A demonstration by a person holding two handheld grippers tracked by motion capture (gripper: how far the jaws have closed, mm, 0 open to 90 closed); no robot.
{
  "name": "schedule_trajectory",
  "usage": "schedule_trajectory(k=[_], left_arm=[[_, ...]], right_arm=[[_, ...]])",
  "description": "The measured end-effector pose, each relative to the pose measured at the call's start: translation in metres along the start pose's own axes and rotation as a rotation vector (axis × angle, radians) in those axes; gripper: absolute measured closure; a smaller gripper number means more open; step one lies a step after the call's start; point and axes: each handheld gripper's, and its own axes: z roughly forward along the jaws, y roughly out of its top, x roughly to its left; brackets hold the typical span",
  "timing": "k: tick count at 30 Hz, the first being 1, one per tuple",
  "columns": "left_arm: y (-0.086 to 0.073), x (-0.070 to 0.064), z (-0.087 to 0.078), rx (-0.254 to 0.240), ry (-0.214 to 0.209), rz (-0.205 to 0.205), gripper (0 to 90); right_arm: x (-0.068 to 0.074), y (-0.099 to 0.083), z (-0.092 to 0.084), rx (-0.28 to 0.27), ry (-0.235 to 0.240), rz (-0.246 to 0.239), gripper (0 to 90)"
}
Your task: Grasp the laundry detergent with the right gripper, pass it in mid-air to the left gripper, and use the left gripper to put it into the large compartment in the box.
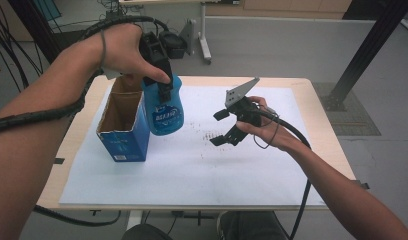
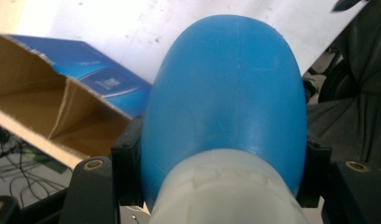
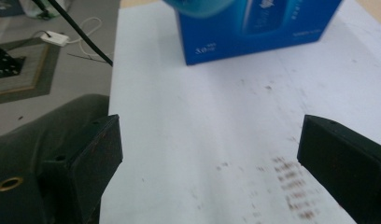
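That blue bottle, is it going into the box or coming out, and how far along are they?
Direction can't be told from one moment. The blue bottle is clamped in the left tongs, hanging in the air beside the open blue box, not inside it. The right tongs wait open and empty over the white sheet.

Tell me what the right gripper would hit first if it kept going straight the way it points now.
Judging by its own view, the open right gripper points down at the white sheet, so it would likely meet that first. The blue box and the held blue bottle lie farther along; depth is uncertain.
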Motion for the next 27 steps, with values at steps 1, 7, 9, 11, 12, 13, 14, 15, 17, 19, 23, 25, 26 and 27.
schedule_trajectory(k=[1,7,9,11,12,13,14,15,17,19,23,25,26,27], left_arm=[[0.000,0.001,-0.002,0.000,0.001,-0.009,37.3],[-0.001,0.015,-0.020,0.001,-0.004,-0.090,37.3],[-0.003,0.021,-0.029,-0.016,-0.007,-0.135,37.3],[-0.005,0.025,-0.035,-0.024,-0.008,-0.177,37.3],[-0.007,0.027,-0.038,-0.032,-0.005,-0.208,37.3],[-0.008,0.030,-0.043,-0.026,0.001,-0.222,37.3],[-0.010,0.032,-0.046,-0.033,0.006,-0.245,37.3],[-0.012,0.035,-0.049,-0.031,0.010,-0.261,37.3],[-0.016,0.042,-0.055,-0.021,0.017,-0.301,37.4],[-0.019,0.046,-0.060,-0.014,0.030,-0.332,37.4],[-0.026,0.057,-0.067,-0.014,0.028,-0.410,37.4],[-0.031,0.063,-0.071,-0.015,0.022,-0.459,37.4],[-0.033,0.065,-0.072,-0.014,0.019,-0.476,37.4],[-0.036,0.068,-0.073,-0.018,0.017,-0.503,37.4]], right_arm=[[-0.001,-0.001,-0.006,0.015,-0.007,0.006,6.5],[-0.004,-0.005,-0.034,0.062,-0.080,0.003,6.4],[-0.004,-0.007,-0.042,0.073,-0.091,0.010,6.4],[-0.005,-0.011,-0.049,0.094,-0.103,0.015,6.5],[-0.005,-0.012,-0.050,0.100,-0.106,0.017,6.5],[-0.005,-0.014,-0.053,0.111,-0.107,0.019,6.4],[-0.005,-0.015,-0.055,0.117,-0.110,0.024,6.5],[-0.004,-0.016,-0.057,0.126,-0.110,0.025,6.5],[-0.003,-0.019,-0.060,0.144,-0.114,0.020,6.5],[-0.002,-0.020,-0.063,0.154,-0.122,0.011,6.7],[-0.002,-0.023,-0.067,0.155,-0.137,0.016,6.7],[-0.002,-0.024,-0.069,0.155,-0.138,0.016,6.7],[-0.001,-0.024,-0.069,0.154,-0.139,0.017,6.7],[-0.001,-0.024,-0.069,0.154,-0.140,0.018,6.7]])
